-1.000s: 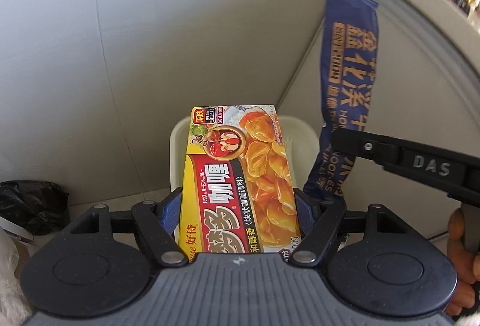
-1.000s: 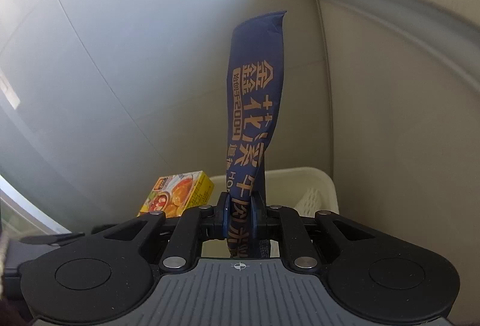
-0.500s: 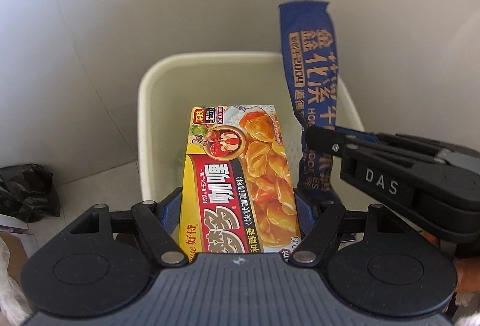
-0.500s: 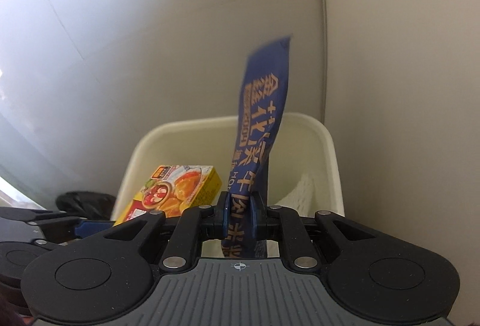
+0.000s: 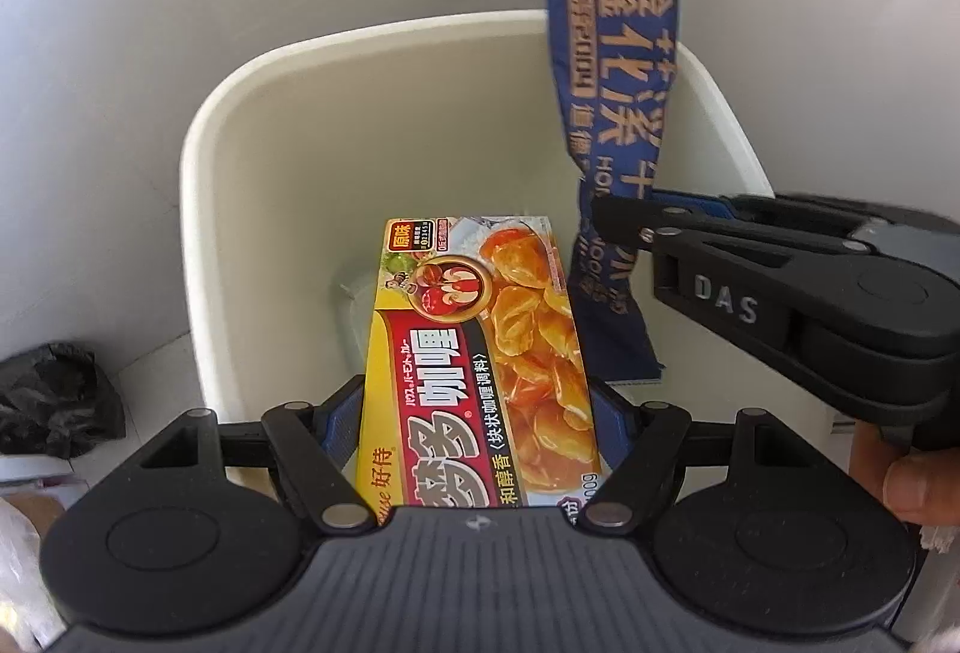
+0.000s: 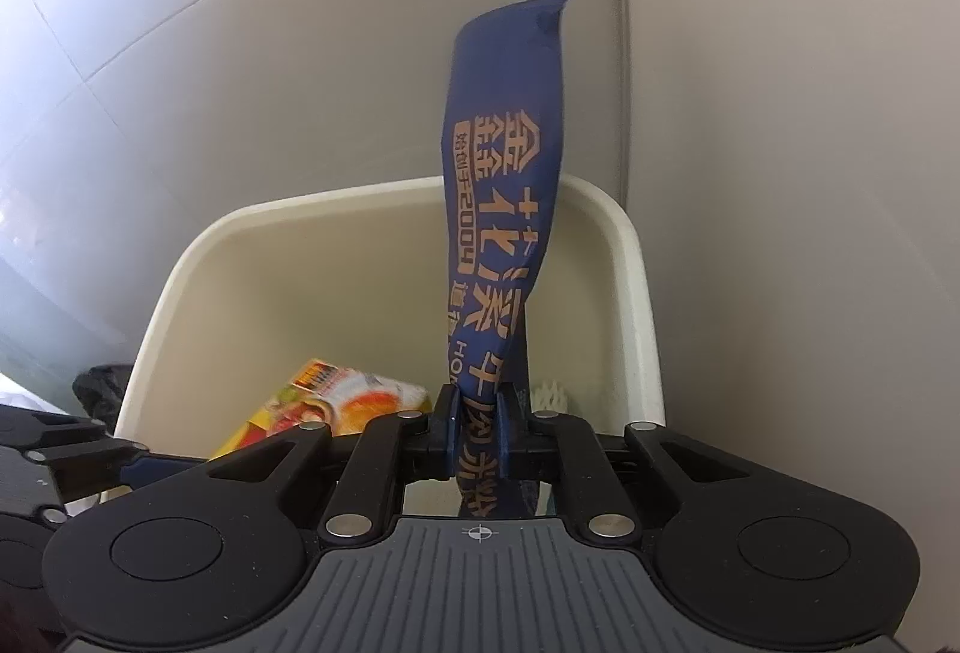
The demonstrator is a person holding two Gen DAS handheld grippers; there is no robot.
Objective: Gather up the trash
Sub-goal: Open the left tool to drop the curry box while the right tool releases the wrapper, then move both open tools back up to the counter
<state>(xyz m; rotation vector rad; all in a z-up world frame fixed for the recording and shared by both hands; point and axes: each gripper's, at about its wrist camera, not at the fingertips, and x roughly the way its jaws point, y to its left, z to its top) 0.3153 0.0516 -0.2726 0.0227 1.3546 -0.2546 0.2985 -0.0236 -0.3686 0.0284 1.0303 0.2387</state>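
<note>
My left gripper (image 5: 477, 413) is shut on a yellow curry box (image 5: 480, 353) and holds it over the open mouth of a cream plastic bin (image 5: 252, 209). My right gripper (image 6: 478, 434) is shut on a long blue wrapper (image 6: 504, 209) with gold lettering, which stands upright over the same bin (image 6: 636, 293). In the left wrist view the right gripper (image 5: 612, 221) pinches the wrapper (image 5: 618, 71) at the bin's right side. The curry box (image 6: 336, 401) shows in the right wrist view at lower left.
The bin stands in a corner of pale walls (image 6: 780, 173). A crumpled black bag (image 5: 54, 401) lies on the floor to the bin's left. Something white (image 6: 549, 395) lies at the bin's bottom.
Both grippers have moved forward and tilted down, so the bin's opening now lies below the box and the wrapper. Both grips are unchanged.
</note>
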